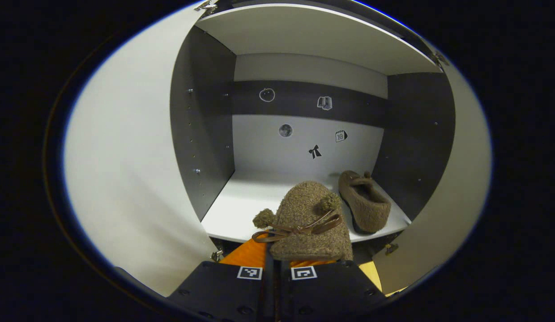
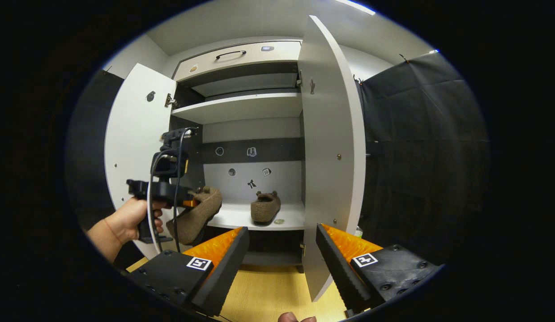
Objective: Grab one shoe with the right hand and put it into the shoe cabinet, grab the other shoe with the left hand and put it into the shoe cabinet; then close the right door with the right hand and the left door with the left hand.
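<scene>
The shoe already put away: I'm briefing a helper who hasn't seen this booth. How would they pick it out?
Find the white shoe cabinet with both doors open. On its lower shelf, right side, lies a fuzzy brown slipper. Unlike its twin, clamped in the left gripper before the shelf, nothing holds it.
</scene>
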Tool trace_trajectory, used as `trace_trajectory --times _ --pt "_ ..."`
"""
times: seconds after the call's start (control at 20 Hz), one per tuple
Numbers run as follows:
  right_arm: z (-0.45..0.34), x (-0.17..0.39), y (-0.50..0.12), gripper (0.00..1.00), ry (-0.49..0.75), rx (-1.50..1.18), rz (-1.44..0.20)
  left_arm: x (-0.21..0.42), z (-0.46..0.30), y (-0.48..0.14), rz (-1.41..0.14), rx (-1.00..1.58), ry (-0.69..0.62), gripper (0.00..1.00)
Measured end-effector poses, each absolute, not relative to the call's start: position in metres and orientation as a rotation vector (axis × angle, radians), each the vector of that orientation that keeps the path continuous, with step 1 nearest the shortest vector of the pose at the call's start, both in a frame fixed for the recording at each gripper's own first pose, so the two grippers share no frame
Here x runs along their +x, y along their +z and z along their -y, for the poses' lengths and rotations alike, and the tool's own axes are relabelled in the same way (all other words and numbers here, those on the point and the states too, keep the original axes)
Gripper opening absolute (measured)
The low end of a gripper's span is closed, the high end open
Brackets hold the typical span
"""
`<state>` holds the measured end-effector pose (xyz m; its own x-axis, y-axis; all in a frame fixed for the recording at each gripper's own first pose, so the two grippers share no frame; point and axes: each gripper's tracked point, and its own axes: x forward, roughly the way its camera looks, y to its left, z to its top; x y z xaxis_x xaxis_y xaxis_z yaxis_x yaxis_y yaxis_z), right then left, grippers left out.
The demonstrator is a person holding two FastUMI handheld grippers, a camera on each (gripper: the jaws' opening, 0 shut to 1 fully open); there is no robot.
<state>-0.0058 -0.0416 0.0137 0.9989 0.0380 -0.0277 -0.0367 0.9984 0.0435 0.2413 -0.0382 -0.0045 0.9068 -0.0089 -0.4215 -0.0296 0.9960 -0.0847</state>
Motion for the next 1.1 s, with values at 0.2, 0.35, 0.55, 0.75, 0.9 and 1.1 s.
trace_trajectory --times 0.2,0.35,0.55,0.75,0.9,1.1 --pt "0.05 -0.01 0.009 0.98 0.025 0.041 -0.033 0.302 0.042 0.004 -0.454 -0.066 0.023 0.09" --pt "0.057 -0.005 0.01 0.98 0.004 0.045 -0.045 0.34 0.05 -0.008 -0.499 -0.069 0.015 0.09" --pt "0.074 -0.009 0.01 0.98 -0.031 0.05 -0.049 0.381 0.052 -0.031 -0.553 -0.026 0.031 0.09" --pt "0.092 -0.014 0.008 0.98 -0.071 0.038 -0.053 0.413 0.058 -0.047 -0.588 -0.005 0.037 0.09" --pt "0.106 -0.021 0.007 0.98 -0.105 0.052 -0.058 0.427 0.057 -0.053 -0.591 0.053 0.063 0.09" --pt "0.122 -0.026 0.003 0.98 -0.138 0.062 -0.069 0.427 0.065 -0.054 -0.586 0.033 0.051 0.16"
